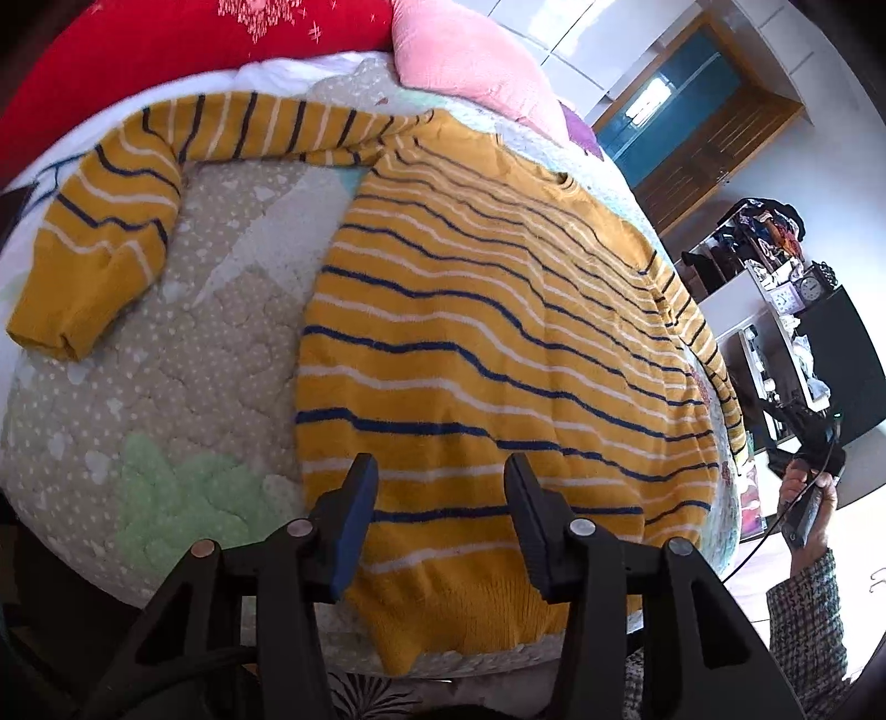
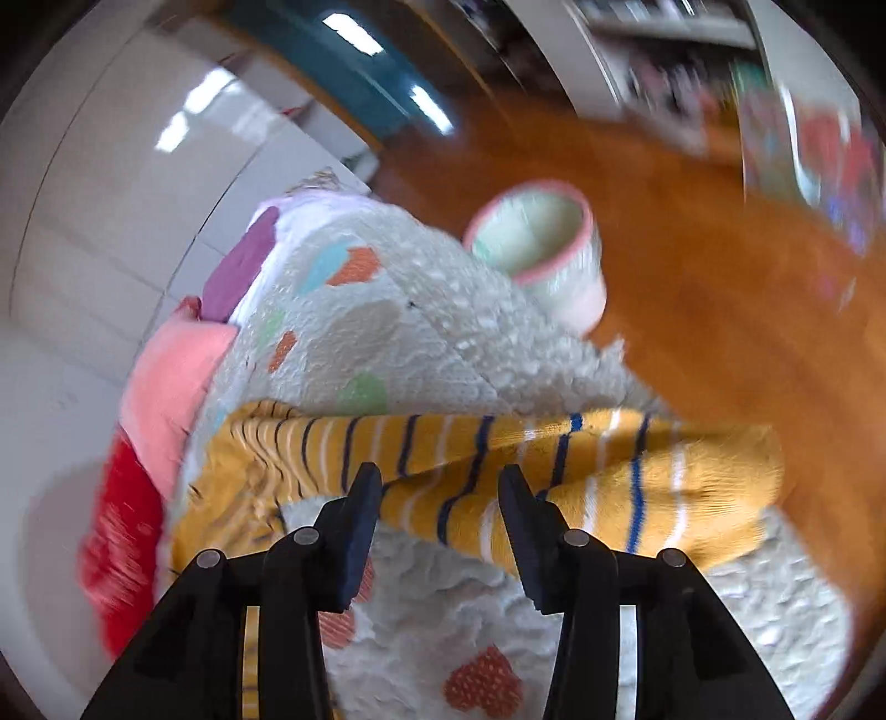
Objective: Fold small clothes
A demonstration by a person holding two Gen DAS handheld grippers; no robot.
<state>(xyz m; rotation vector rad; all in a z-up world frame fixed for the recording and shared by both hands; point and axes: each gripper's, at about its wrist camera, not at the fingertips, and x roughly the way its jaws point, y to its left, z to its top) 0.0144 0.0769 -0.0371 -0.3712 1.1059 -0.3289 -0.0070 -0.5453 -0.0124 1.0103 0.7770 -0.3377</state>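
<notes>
Both grippers, left [image 1: 440, 509] and right [image 2: 440, 512], hung with jaws apart above the striped sweater [image 1: 498, 343] spread across the quilted bed [image 1: 183, 354], pink pillow [image 1: 470, 55] farther off, basket [image 2: 545, 243] beyond the bed's right edge.

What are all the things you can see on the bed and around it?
sweater: one, mustard yellow with navy and white stripes, spread flat on the quilt
quilt: one, pale with dots and coloured patches, covering the bed
pink pillow: one, at the bed's far end
red blanket: one, beside the pillow
basket: one, mint with pink rim, on the wooden floor
left gripper: black fingers open, over the sweater's hem
right gripper: black fingers open, at a sleeve
</notes>
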